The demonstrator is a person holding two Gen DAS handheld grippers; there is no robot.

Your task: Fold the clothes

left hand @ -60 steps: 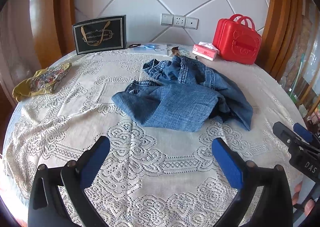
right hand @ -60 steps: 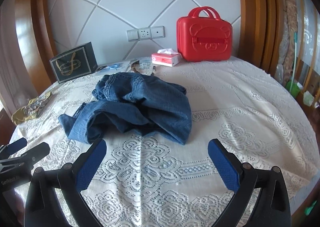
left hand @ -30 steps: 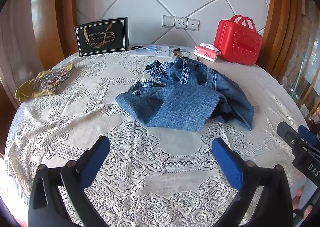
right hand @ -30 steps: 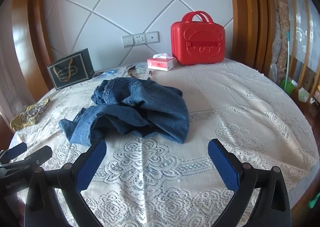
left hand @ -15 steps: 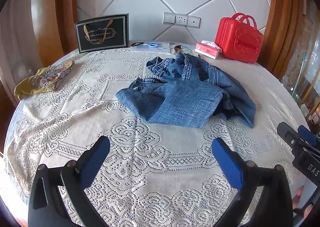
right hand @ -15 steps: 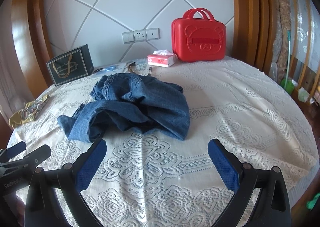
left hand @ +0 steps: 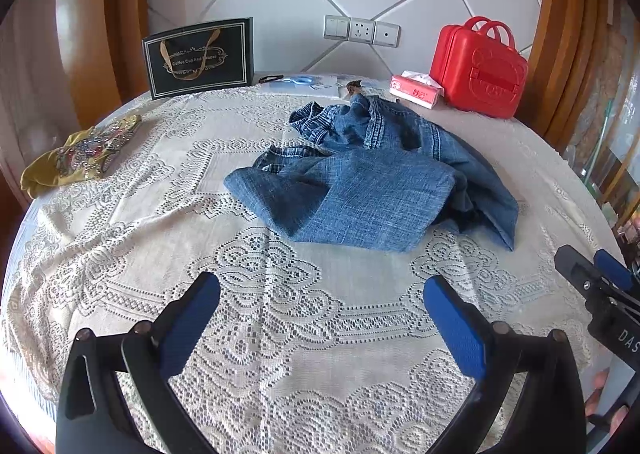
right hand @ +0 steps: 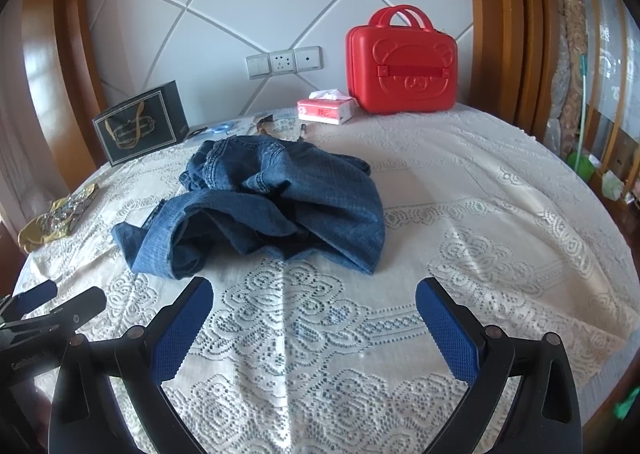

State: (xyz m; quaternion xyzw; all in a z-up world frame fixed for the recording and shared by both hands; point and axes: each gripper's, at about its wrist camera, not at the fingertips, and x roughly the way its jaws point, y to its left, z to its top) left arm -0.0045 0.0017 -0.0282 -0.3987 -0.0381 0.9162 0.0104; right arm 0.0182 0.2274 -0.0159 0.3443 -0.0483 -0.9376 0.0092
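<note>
Both grippers have edged toward the jeans (left hand: pixel 360 189) since a second ago, nothing gripped yet; left gripper (left hand: pixel 320 318) hovers over the lace cloth (left hand: pixel 120 238) with its jaws spread wide; jeans lie crumpled mid-table, likely awaiting flattening; right gripper (right hand: pixel 312 318) gapes likewise, near the hem, probably to catch an edge.

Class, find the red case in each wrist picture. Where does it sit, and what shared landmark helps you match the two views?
Left wrist: red case, upper right, by the wall.
Right wrist: red case, top, right of centre.
Shared landmark: the wall sockets, left of it.
</note>
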